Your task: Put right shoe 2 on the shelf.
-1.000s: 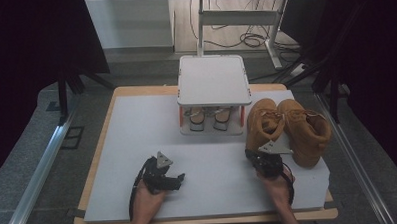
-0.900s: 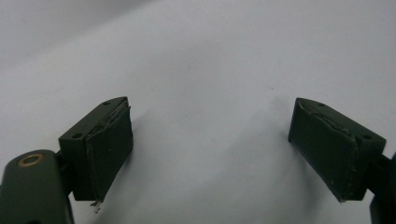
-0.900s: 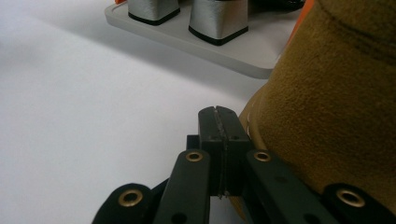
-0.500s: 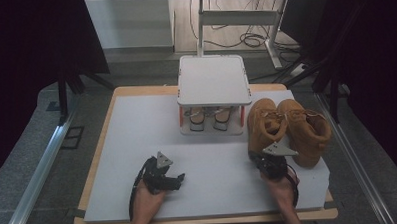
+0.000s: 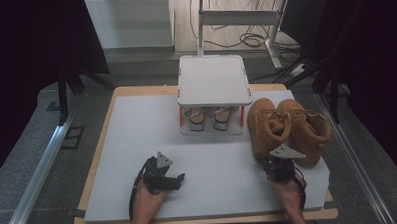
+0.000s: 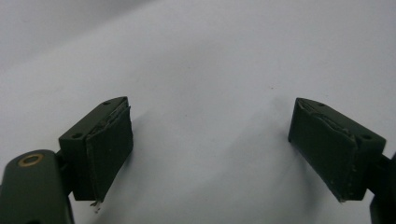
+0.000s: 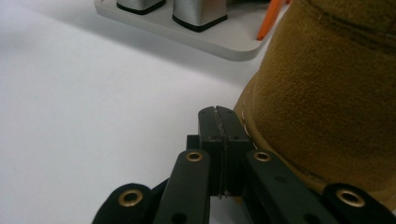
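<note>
I am holding my right claw (image 7: 219,116) pressed tight shut with nothing in it, and its tip is sitting just beside the near tan boot (image 7: 327,102), at the bottom edge by the stitching. I cannot tell if it is touching the boot or not. That boot is standing on the white desk (image 5: 137,139) at the right side, snug against a second tan boot (image 5: 307,125). I am keeping my left claw (image 6: 210,149) wide open over bare desk, well apart from the boots, with nothing between its two sides. I think I am just getting ready to pick up the near boot. Next I will need to open my right claw wide and slide it around a part thin enough to pinch. Behind the boots a little white rack (image 5: 214,81) is standing, and a pair of shoes (image 5: 209,119) is tucked under its top. The top is hiding most of them, so I cannot make out what kind they are.
</note>
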The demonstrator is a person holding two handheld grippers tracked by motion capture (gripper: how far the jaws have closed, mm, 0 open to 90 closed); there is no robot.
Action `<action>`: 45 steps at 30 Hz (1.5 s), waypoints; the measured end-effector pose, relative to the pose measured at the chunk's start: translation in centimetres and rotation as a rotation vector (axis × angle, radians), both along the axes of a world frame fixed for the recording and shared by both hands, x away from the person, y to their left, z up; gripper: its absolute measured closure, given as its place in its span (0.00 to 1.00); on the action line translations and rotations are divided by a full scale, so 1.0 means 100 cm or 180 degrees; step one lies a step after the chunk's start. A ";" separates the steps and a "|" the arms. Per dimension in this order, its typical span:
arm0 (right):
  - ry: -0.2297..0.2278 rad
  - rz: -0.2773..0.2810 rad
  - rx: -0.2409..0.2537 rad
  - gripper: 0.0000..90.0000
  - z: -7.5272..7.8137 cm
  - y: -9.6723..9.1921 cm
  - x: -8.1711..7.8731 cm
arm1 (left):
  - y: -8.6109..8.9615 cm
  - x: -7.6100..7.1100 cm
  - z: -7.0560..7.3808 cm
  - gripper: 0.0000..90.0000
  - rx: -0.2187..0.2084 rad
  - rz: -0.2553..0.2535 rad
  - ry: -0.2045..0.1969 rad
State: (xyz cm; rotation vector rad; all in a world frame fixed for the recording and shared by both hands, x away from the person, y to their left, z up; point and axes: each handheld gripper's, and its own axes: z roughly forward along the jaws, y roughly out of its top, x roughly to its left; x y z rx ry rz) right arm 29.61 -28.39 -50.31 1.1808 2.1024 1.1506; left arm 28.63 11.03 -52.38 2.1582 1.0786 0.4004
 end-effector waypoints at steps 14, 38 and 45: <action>0.0007 -0.0095 -0.0016 1.00 0.001 -0.024 -0.008 | 0.000 0.000 0.000 0.15 0.0000 0.0002 -0.0001; -0.0091 -0.0379 0.0233 0.62 0.014 -0.040 -0.027 | 0.000 0.000 0.000 0.15 -0.0001 0.0001 0.0001; -0.0247 -0.0521 0.0230 0.38 0.020 -0.045 -0.030 | 0.000 0.000 0.000 0.15 -0.0001 0.0002 0.0001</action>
